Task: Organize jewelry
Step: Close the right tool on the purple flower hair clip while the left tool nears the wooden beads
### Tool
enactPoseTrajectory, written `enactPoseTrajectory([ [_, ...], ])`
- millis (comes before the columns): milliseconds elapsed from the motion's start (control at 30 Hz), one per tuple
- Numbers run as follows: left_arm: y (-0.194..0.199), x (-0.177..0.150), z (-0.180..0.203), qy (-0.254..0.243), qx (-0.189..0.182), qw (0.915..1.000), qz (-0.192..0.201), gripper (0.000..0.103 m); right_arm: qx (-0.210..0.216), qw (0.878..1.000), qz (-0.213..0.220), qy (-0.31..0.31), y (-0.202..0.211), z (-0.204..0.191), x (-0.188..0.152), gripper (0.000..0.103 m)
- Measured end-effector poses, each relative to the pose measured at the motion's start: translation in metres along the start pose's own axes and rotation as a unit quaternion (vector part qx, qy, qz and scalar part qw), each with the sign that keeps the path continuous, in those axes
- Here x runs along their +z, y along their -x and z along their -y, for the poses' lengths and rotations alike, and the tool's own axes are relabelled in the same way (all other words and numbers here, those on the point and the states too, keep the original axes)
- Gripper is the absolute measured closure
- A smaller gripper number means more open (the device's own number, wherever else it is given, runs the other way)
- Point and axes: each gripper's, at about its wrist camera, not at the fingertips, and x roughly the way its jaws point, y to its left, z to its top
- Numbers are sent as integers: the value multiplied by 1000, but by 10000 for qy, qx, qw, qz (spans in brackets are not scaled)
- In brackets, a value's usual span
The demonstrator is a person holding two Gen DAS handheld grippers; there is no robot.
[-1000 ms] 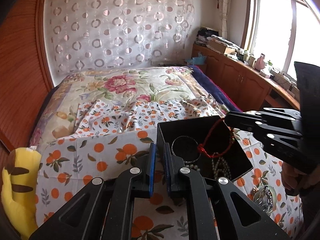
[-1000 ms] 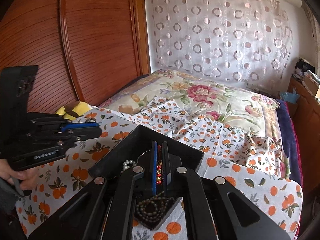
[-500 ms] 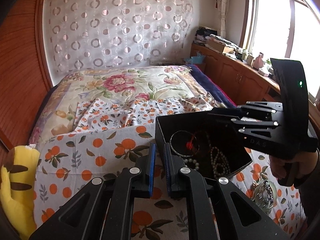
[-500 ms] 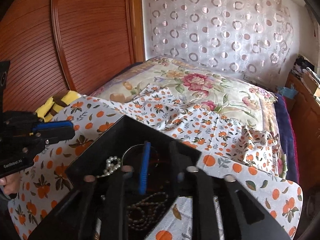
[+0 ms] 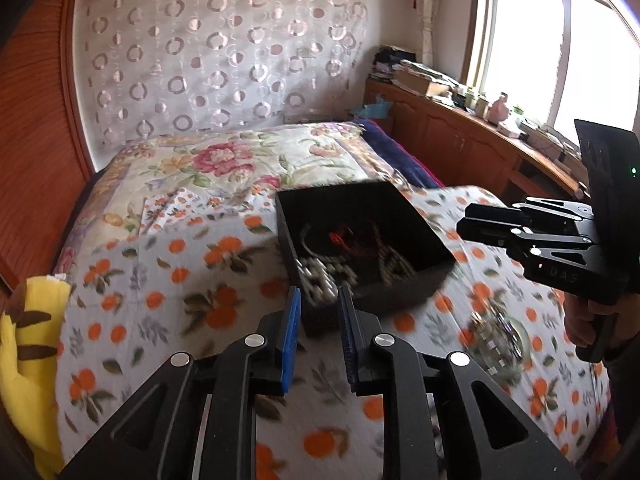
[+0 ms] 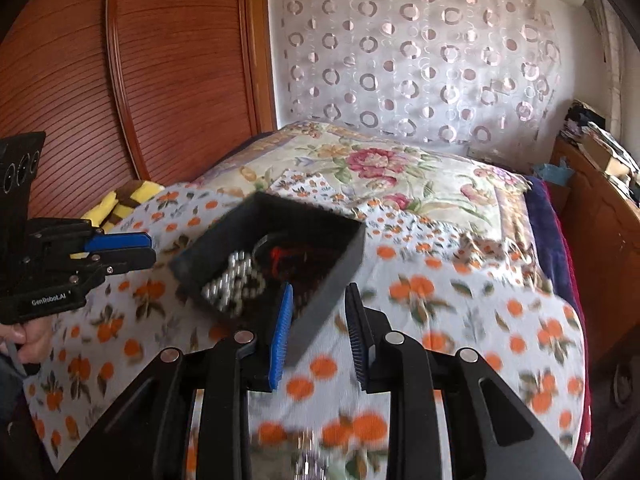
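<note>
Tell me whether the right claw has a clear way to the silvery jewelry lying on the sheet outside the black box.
Probably yes. The silvery jewelry lies in the open on the orange-print sheet, beside the black box, with nothing over it. The right claw is empty, jaws apart, above that side.

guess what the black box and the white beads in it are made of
Black box: probably card or plastic, since its flat, thin walls look matte and give no glare.
White beads: pearl-like, round and glossy with bright highlights. Whether real or imitation cannot be told, as they are blurred.
</note>
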Motion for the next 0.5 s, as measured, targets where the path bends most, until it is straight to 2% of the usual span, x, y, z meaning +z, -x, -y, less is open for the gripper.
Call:
enactPoseTrajectory([
  [233,14,-35,26,-180,-117,9996,-159,82,-145,9997,-1,-192,31,1,-38,74],
  [267,16,-40,29,-199,-125,9996,-182,79,-152,9996,-18,-248,35,2,-44,74],
  [300,18,-44,31,-223,-128,9995,-195,76,-150,9995,-32,-281,37,4,-46,74],
  [500,25,-69,43,-319,-93,9990,-316,75,-158,9991,-236,-328,39,-1,-67,74],
])
